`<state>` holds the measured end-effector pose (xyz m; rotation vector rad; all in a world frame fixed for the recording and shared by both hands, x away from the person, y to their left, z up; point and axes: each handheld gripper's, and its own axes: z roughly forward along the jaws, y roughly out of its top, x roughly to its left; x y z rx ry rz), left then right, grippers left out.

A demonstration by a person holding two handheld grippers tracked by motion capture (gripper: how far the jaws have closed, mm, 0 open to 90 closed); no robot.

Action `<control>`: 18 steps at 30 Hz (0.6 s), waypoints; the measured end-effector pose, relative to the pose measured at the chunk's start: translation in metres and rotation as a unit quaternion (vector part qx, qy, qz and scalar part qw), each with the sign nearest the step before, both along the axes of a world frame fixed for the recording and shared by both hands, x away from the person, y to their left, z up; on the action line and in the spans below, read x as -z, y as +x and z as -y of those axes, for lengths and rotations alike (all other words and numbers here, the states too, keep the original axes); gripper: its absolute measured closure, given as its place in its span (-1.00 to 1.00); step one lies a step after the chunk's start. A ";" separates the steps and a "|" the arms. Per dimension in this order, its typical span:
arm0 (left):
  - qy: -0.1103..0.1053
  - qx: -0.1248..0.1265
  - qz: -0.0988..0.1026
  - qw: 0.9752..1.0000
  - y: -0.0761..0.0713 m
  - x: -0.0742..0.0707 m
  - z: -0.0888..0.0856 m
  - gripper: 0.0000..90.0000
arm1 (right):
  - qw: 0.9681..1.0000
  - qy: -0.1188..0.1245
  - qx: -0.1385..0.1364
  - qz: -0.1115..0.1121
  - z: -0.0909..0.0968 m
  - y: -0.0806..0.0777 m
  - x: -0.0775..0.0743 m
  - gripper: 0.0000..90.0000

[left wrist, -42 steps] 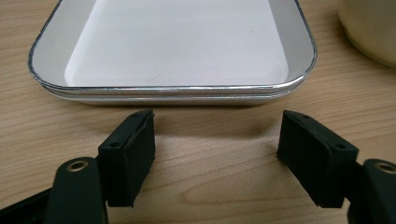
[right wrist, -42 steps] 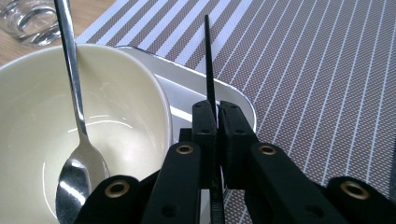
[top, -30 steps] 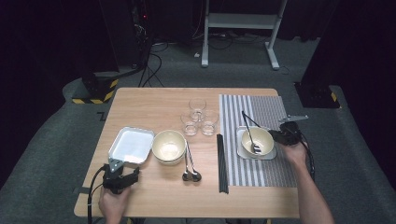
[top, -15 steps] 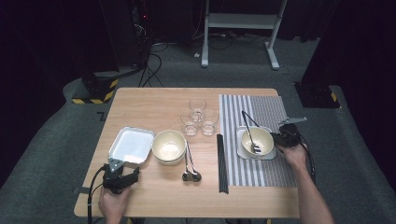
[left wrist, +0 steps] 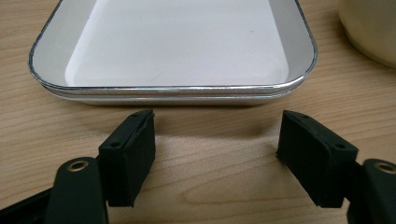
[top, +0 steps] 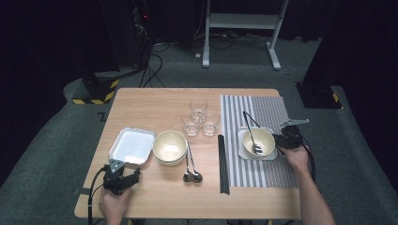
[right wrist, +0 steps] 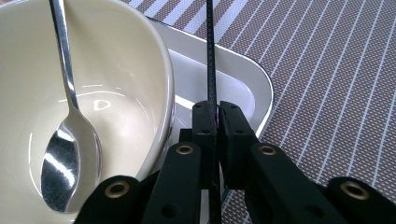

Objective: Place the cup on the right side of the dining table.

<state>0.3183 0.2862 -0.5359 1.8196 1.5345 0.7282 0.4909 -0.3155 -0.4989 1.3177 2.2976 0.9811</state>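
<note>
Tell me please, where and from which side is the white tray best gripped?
Grip the white tray by its near rim, from the person's side, where the open left tool faces it squarely. The rim is a thin raised lip: probably one pad inside, one outside.

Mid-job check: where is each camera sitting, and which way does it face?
High view: above the person's side, facing forward and down on the table; both forearms enter from below.
Left gripper view: on the left tool, facing the white tray; open jaws.
Right gripper view: on the right tool, facing the cream bowl and spoon; jaws shut on a black stick.
Shared: high and right gripper views both show that bowl.
</note>
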 end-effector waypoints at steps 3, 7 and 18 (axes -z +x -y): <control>0.000 0.000 0.000 1.000 0.000 0.000 0.000 -0.38 | 1.000 -0.003 -0.001 0.000 0.000 -0.001 0.000 0.91; 0.000 0.000 0.000 1.000 0.000 0.000 0.000 -0.38 | 1.000 -0.004 -0.001 -0.001 0.000 -0.001 0.000 0.91; 0.000 0.000 0.000 1.000 0.000 0.000 0.000 -0.38 | 1.000 -0.006 -0.004 0.001 -0.002 -0.001 0.000 0.91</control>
